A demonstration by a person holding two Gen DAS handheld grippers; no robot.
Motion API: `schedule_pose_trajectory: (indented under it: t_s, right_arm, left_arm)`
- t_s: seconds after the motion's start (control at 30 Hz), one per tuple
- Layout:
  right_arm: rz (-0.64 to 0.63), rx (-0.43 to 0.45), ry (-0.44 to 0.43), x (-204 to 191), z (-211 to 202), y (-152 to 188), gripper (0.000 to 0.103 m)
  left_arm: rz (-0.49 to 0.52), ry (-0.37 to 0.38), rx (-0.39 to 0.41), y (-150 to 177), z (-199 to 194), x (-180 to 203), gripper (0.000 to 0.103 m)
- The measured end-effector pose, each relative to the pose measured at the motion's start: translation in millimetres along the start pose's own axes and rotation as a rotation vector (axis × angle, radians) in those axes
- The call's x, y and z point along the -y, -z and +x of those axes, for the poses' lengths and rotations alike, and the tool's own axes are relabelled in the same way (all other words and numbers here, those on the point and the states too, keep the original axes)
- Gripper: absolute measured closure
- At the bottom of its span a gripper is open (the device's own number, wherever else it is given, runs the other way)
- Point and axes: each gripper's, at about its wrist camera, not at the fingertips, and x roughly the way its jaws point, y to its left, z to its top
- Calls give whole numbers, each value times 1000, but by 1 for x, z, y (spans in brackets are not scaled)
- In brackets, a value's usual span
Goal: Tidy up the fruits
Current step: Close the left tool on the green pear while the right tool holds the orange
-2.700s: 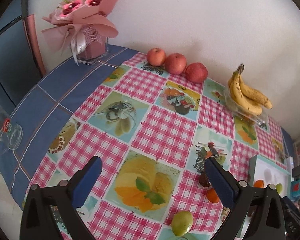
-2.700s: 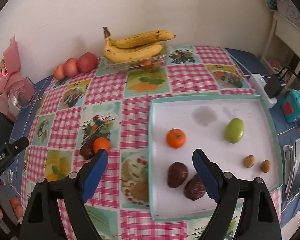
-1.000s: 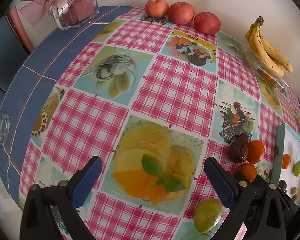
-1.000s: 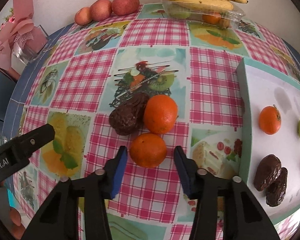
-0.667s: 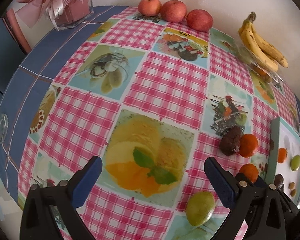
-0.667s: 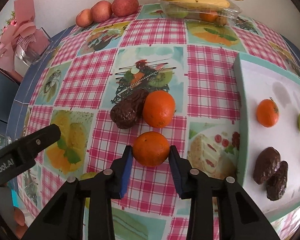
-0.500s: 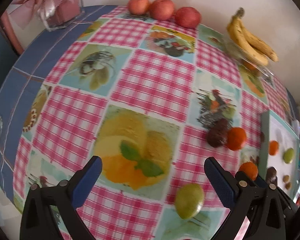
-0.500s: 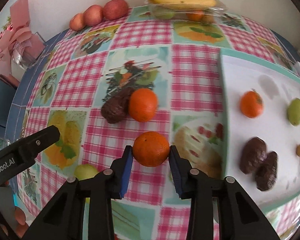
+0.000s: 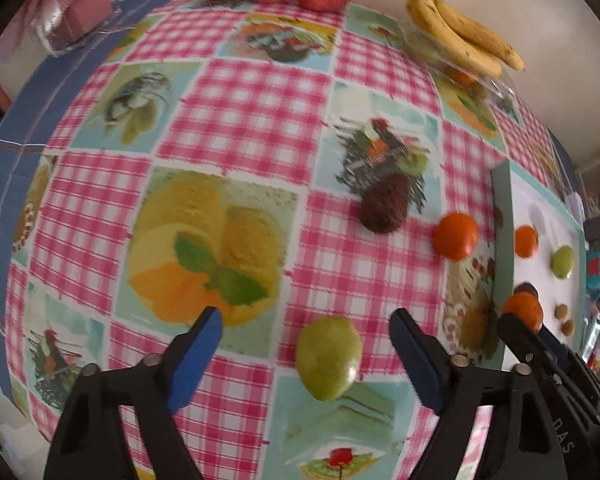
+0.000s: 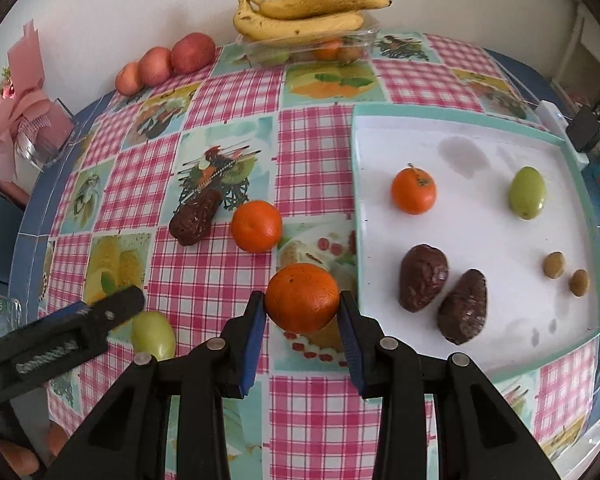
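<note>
right claw — clamped on round orange tangerine | left claw — jaws closing, smooth green oval fruit between them on checked desk, unpressed | white teal-rimmed tray at 2 o'clock

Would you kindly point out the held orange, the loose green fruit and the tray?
held orange (image 10: 302,297), right wrist view, middle of its peel.
loose green fruit (image 9: 328,358), left wrist view, centre.
tray (image 10: 452,118), right wrist view, far rim.
</note>
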Motion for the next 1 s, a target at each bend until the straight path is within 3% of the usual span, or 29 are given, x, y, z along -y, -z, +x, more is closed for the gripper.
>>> schedule_pose_trajectory:
  t_s: [0.17, 0.73, 1.0]
  right_arm:
    - [9, 1, -3, 5, -5, 1, 65]
    - [15, 25, -16, 11, -13, -2, 65]
    - [19, 39, -25, 13, -17, -4, 65]
  left_arm:
    - [32, 20, -39, 4, 9, 10, 22]
    - [58, -7, -83, 15, 26, 20, 61]
    - [29, 15, -23, 10, 13, 13, 61]
